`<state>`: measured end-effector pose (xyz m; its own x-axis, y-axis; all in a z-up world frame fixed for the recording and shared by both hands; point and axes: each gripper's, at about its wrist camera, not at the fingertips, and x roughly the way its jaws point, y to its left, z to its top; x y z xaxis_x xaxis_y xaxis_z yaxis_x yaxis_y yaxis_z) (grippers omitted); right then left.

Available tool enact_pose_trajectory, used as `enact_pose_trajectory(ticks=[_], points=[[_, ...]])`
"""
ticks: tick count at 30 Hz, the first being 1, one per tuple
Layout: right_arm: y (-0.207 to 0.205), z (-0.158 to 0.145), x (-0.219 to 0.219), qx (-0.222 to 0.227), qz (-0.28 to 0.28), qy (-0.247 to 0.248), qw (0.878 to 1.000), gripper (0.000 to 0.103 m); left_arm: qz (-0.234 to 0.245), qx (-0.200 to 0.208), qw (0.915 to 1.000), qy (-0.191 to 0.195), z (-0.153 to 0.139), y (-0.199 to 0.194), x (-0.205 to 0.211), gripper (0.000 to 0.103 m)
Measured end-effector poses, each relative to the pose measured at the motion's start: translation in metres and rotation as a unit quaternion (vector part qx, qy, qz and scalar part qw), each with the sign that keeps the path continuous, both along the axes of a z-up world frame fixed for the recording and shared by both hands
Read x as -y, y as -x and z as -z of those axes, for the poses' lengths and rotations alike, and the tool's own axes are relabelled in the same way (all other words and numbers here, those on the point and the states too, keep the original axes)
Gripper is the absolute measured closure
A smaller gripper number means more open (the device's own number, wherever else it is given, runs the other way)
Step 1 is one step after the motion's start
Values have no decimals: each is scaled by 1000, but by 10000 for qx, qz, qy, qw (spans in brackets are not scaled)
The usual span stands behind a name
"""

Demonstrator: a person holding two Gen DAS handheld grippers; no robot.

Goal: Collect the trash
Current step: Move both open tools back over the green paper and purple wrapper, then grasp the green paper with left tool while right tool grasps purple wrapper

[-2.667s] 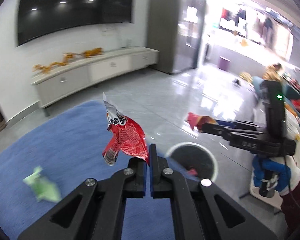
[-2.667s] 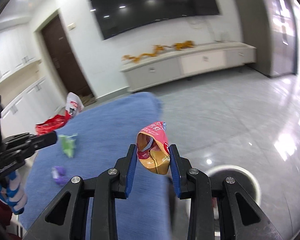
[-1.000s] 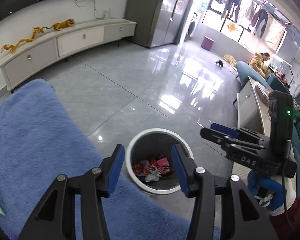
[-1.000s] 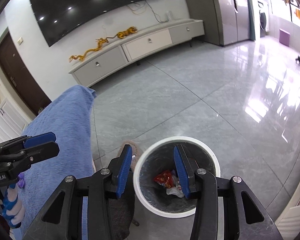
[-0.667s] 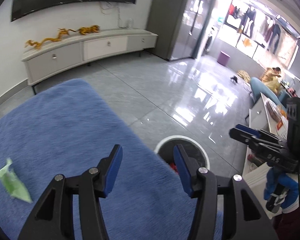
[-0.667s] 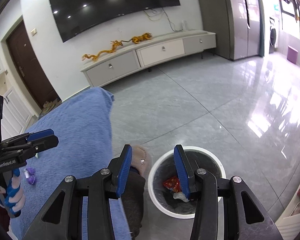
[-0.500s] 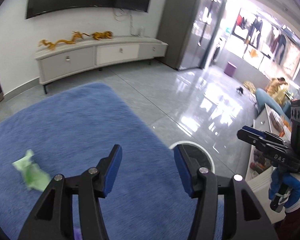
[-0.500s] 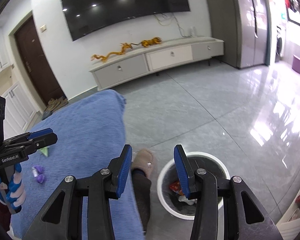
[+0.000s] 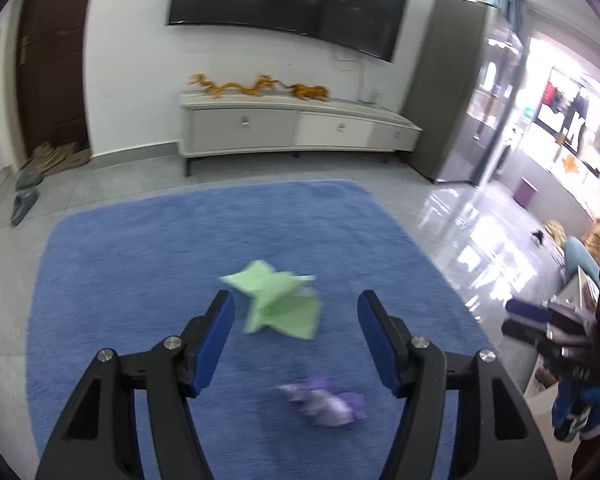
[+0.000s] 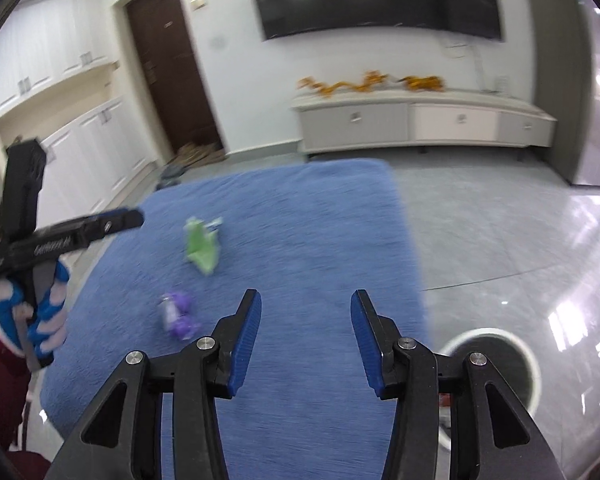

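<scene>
- the blue rug (image 9: 148, 248) is the biggest thing i work over, one of it; its far edge runs toward the tv cabinet and its right edge meets the grey tiled floor. most of its surface is bare, which i read as much of the pickup being done.
- one white-rimmed bin (image 10: 496, 344) stands on the tiles just off the rug's near right corner, seen only from the right wrist and partly hidden behind my right tool; i cannot see into it from here.
- two tools, both empty. my left gripper (image 9: 296, 340) has just been opening its jaws and they stand wide apart with nothing pinched; the green piece shows between the blue pads but lies down on the rug, apart from them. my right gripper (image 10: 306, 336) has its jaws parted too, just widened a little, with only bare rug between them.
- trash left, as far as i can see: two pieces. one crumpled green paper (image 9: 278, 306) lies near the middle of the rug.
- one small purple wrapper (image 9: 324, 400) lies closer to the near edge, just beside the green one.
- my judgement: two pickups and two drops remain; the left tool is lined up on the green paper.
</scene>
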<state>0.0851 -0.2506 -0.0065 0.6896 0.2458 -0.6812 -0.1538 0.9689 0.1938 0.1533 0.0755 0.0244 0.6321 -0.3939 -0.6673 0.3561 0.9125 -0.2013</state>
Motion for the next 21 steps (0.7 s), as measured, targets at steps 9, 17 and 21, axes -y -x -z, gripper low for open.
enact_pose_trajectory(ticks=[9,17,21], points=[[-26,43,-83,-515,-1213,-284,9909,55,118,-543,9984,-63,45,-31,1,41],[-52,70,-114,-862,-1887,-440,9773,53,503,-823,9950,-246,75,-64,49,40],[-62,81,-123,-966,-2079,-483,9722,53,467,-897,9942,-358,88,-81,57,40]])
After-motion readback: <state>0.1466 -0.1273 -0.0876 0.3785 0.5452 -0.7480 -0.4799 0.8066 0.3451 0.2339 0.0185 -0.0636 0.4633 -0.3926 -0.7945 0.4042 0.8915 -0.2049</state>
